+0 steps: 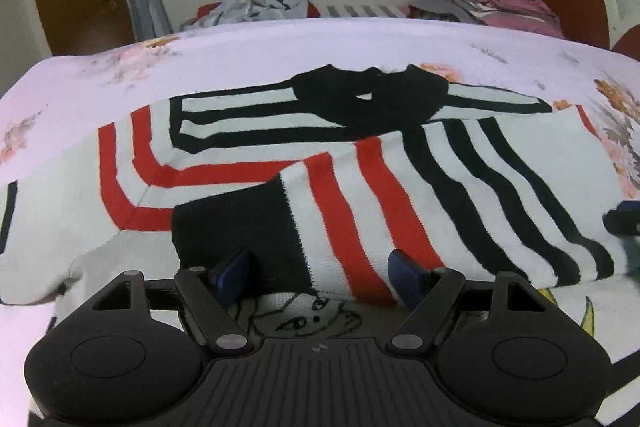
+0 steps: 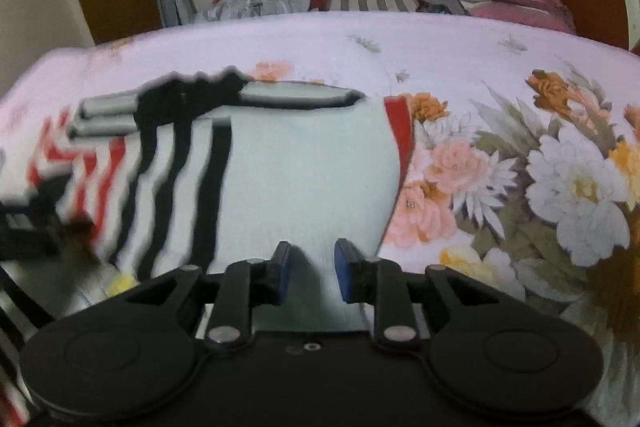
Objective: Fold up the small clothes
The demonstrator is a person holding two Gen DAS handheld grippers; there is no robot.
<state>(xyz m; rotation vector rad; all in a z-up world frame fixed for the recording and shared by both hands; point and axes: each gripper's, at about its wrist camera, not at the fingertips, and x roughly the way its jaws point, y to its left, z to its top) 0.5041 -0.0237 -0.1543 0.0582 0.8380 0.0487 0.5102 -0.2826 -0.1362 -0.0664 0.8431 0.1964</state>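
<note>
A small white sweater with red and black stripes (image 1: 360, 163) lies spread on a floral bedsheet (image 1: 280, 43). One sleeve with a black cuff (image 1: 232, 223) is folded across the body. My left gripper (image 1: 320, 267) is open, its blue pads just above the folded sleeve's cuff end. My right gripper (image 2: 312, 267) is open with a narrower gap, over the white body of the sweater (image 2: 300, 179) near its right edge. The right gripper's tip shows in the left wrist view (image 1: 624, 219).
Piles of clothes lie beyond the bed's far edge, grey at the left (image 1: 264, 3) and pink at the right (image 1: 500, 3). A window, curtains and a brown door stand behind. The floral sheet (image 2: 540, 167) stretches to the right of the sweater.
</note>
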